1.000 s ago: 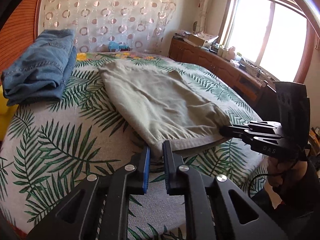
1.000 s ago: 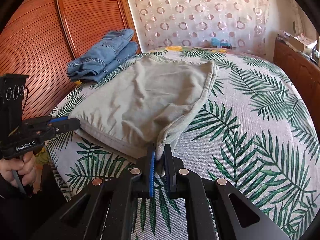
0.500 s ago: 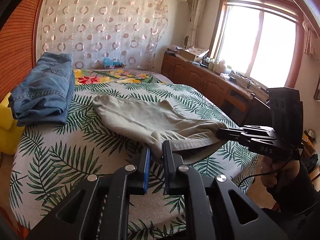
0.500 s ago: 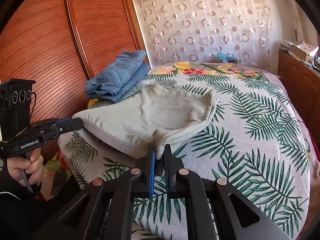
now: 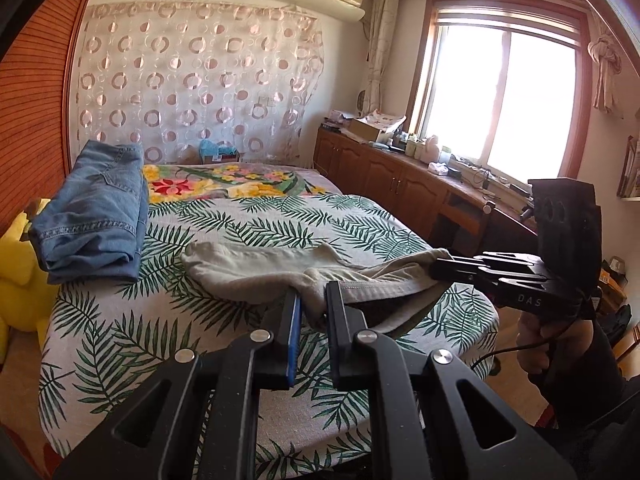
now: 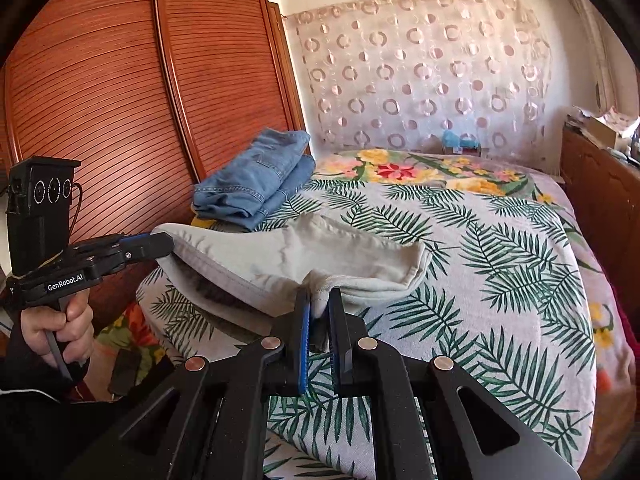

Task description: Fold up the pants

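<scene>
Beige pants [image 5: 256,272] lie folded on the palm-leaf bedspread [image 5: 120,332], with their near edge lifted off the bed. My left gripper [image 5: 311,300] is shut on one near corner of the pants. My right gripper [image 6: 319,308] is shut on the other near corner of the pants [image 6: 288,252]. Each gripper shows in the other's view: the right one [image 5: 444,266] and the left one [image 6: 160,244], both clamped on the cloth edge. The far end of the pants rests on the bed.
Folded blue jeans [image 5: 92,208] lie at the far left of the bed, next to a wooden wardrobe [image 6: 120,100]. A yellow cushion [image 5: 16,272] sits at the left bed edge. A wooden cabinet [image 5: 400,184] runs under the window on the right.
Both grippers have risen and pulled back with the near edge of the pants, so the cloth has lifted from flat and slid toward the foot of the bed.
</scene>
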Demonstrator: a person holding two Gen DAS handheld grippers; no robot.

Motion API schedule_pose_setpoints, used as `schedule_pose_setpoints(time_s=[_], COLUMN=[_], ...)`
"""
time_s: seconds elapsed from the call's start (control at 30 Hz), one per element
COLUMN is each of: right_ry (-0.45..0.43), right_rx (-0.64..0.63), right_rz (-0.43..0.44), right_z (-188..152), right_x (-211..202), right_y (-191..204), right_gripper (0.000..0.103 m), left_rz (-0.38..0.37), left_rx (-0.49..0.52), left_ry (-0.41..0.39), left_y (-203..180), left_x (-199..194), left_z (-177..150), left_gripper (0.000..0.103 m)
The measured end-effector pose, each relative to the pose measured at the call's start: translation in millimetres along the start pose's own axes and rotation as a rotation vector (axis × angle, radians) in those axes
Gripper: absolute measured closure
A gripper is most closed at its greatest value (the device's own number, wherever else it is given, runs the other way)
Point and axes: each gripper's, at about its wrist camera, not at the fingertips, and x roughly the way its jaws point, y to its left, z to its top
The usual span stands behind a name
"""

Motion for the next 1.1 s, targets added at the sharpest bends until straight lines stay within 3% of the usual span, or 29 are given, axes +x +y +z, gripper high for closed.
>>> schedule_pose_setpoints(time_s=[0.47,0.93,1.1], right_ry=[-0.063,0.000,0.027], right_rx=[-0.038,-0.006,0.024], right_rz=[0.007,-0.004,-0.010], right_z=[2,-3,-1], right_x=[-23,15,43], right_y=[6,-9,-21], right_gripper=[0.096,0.096,0.096], left_rz=[-0.010,0.006,0.012], left_rx=[0.038,-0.032,-0.042], left_ry=[-0.054,0.079,0.081], left_y=[-10,15,16], left_x=[-23,26,39], left_z=[13,-12,-13], left_gripper=[0.090,0.090,0.090])
